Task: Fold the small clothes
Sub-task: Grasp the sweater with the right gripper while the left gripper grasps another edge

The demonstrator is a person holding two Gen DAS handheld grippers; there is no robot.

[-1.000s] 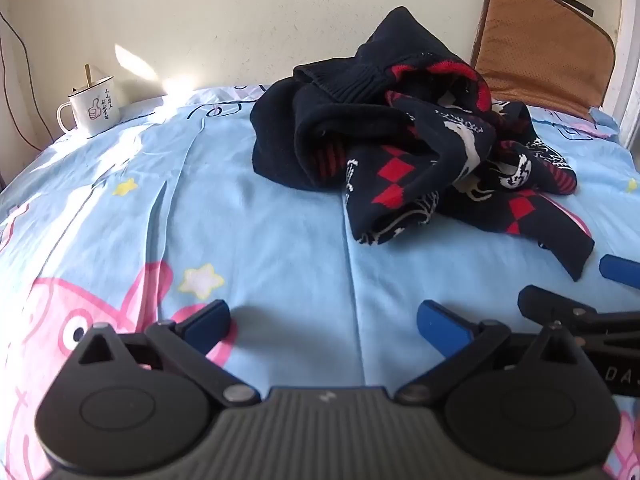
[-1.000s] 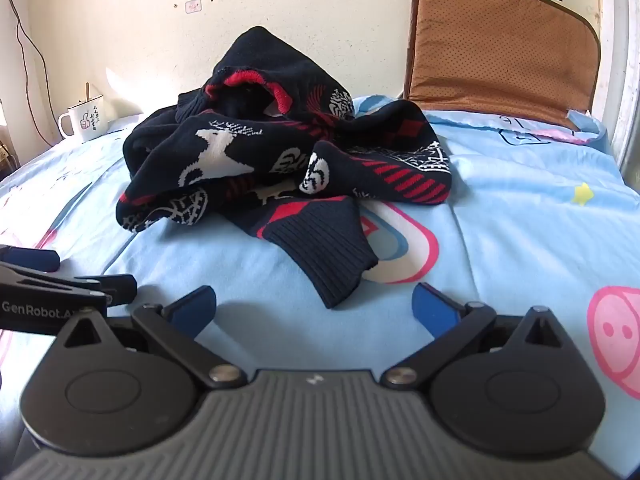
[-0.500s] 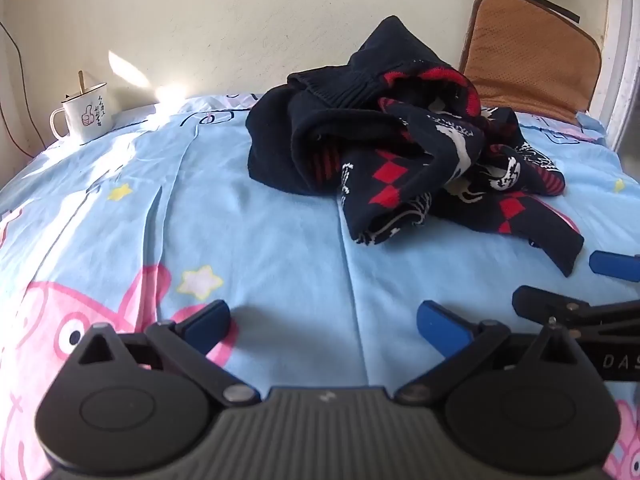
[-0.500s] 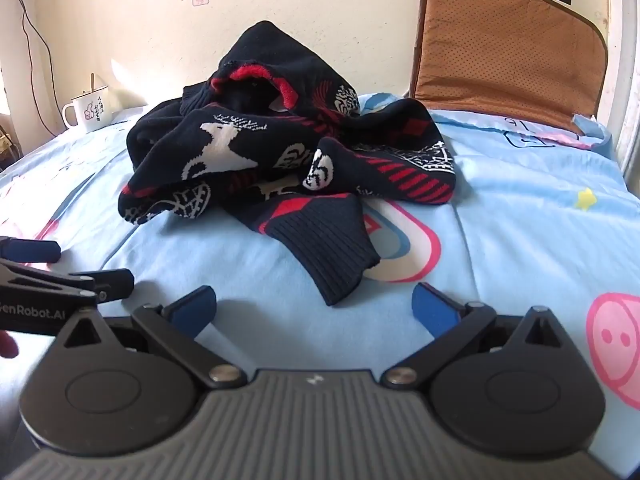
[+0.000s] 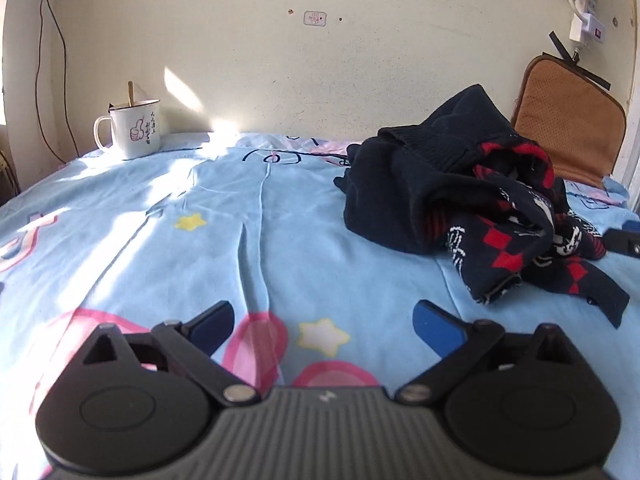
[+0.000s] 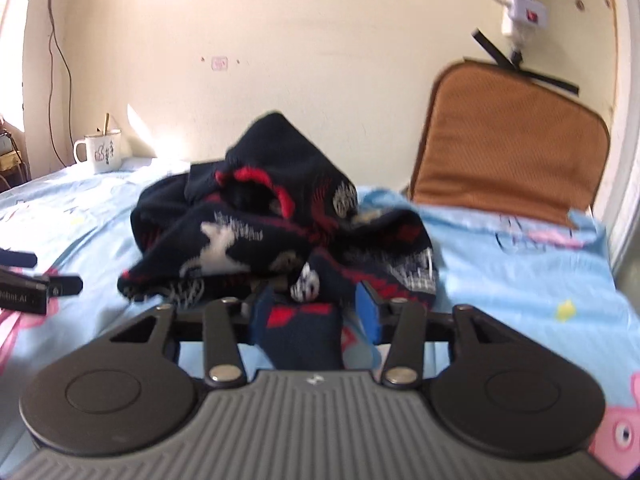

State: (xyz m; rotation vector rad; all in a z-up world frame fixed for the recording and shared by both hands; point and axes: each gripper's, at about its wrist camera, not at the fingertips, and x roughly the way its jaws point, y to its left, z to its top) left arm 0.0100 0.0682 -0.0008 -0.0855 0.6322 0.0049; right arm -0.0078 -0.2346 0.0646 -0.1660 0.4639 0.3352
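A crumpled dark navy sweater (image 5: 460,200) with red and white patterns lies in a heap on the blue cartoon bedsheet (image 5: 248,232); it also shows in the right wrist view (image 6: 280,232). My right gripper (image 6: 312,316) is closed around the sweater's ribbed sleeve cuff (image 6: 300,336), which sits between its blue pads. My left gripper (image 5: 322,320) is open and empty, low over the sheet to the left of the sweater. The right gripper's tip (image 5: 624,238) shows at the right edge of the left wrist view.
A white enamel mug (image 5: 134,130) with a stick in it stands at the back left by the wall. A brown cushion (image 6: 508,140) leans against the wall at the back right. A power strip (image 6: 524,4) hangs above it.
My right gripper moved forward onto the sleeve cuff and closed on it. My left gripper swung left, so the sweater now sits to its right.
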